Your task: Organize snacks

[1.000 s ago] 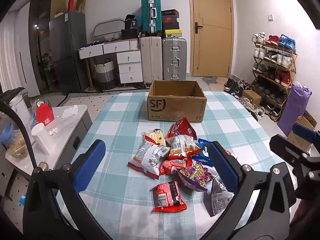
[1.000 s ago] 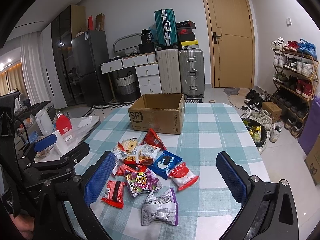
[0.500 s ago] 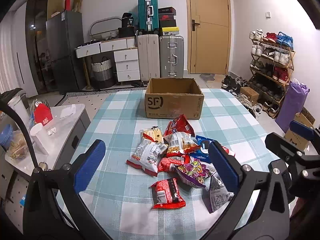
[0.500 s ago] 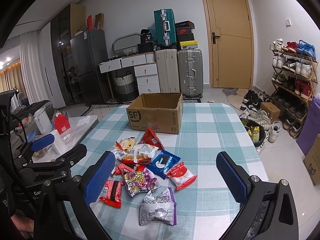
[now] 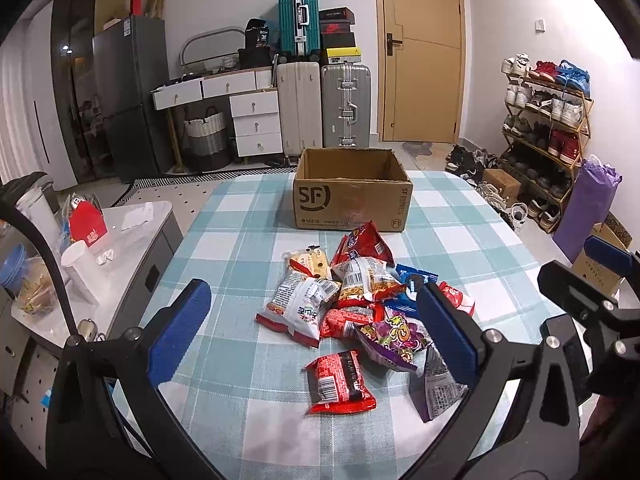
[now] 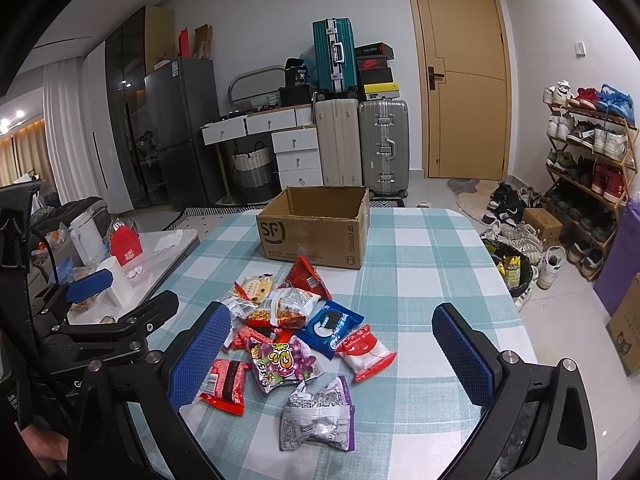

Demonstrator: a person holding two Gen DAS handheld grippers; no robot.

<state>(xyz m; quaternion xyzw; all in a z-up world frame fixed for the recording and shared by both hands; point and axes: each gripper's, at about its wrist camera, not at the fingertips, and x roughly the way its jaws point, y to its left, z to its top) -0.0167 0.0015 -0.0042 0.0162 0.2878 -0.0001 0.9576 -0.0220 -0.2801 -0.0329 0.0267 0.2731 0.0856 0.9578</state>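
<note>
snacks (image 6: 292,336) lie heaped on the checked tablecloth (image 6: 420,280), just in front of the open cardboard box (image 6: 316,232), which looks empty from what you can see of its inside. your left gripper (image 5: 312,320) hovers over the near side of the heap with its jaws spread wide and nothing between them. your right gripper (image 6: 332,356) hangs above the same heap, jaws just as wide, also holding nothing.

these packets look light, soft and air-puffed, so they will likely give under the pads and slide on their glossy film. squeeze gently: chips or biscuits inside may crack. take each one across its crimped end seam or across the flat middle of the bag, not at a loose corner that can slip free.

nearest you sit the red wrapped packet (image 5: 340,380) and the silver and purple bag (image 6: 320,412), both lying apart from the thick of the pile, so either seems an easy first pick. the purple candy bag (image 6: 284,360) and the blue cookie pack (image 6: 330,322) overlap their neighbours, and the white and red pouch (image 6: 366,350) touches the cookie pack's edge; lifting those may drag another packet along. the white noodle bag (image 5: 298,304) rests partly on the heap's left edge.
</note>
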